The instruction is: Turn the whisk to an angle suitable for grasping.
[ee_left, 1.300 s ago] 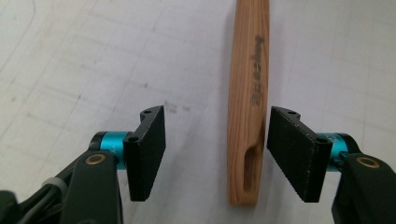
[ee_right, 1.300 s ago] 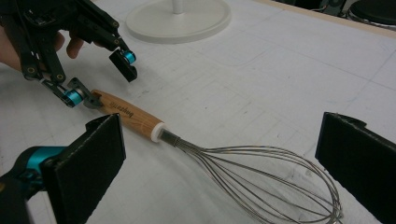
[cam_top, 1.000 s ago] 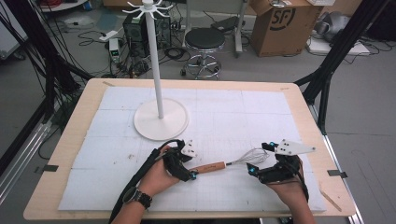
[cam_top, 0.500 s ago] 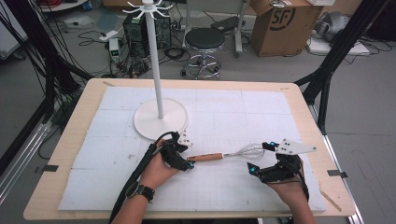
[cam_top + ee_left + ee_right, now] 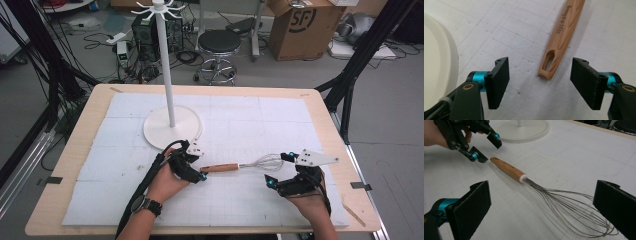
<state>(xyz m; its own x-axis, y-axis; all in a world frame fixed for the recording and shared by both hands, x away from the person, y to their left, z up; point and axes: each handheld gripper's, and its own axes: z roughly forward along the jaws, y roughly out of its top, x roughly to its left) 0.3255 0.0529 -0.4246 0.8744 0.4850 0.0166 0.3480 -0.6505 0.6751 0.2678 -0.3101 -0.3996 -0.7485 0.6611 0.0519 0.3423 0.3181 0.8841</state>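
Observation:
A whisk (image 5: 220, 167) with a wooden handle (image 5: 560, 37) and wire head (image 5: 574, 212) lies flat on the white mat. My left gripper (image 5: 199, 165) is at the handle's end, open. Its jaws have just been opening, and in the left gripper view the slotted handle tip lies just ahead of the gap (image 5: 544, 83), touching neither pad. My right gripper (image 5: 277, 169) stands wide open at the wire end. In the right gripper view its pads flank the wire loops (image 5: 545, 205) without touching them, and the left gripper (image 5: 486, 148) sits beyond the handle.
A white stand with a tall pole (image 5: 167, 75) and round base (image 5: 172, 127) rises just behind the left gripper. The white foam mat (image 5: 260, 120) covers most of the wooden table (image 5: 85, 135). Beyond the table are a stool (image 5: 219, 42) and a cardboard box (image 5: 300, 25).
The whisk, earlier tilted with its handle in the left jaws, now lies flat on the mat. The left jaws have opened and let the handle go. The right gripper has stayed put.

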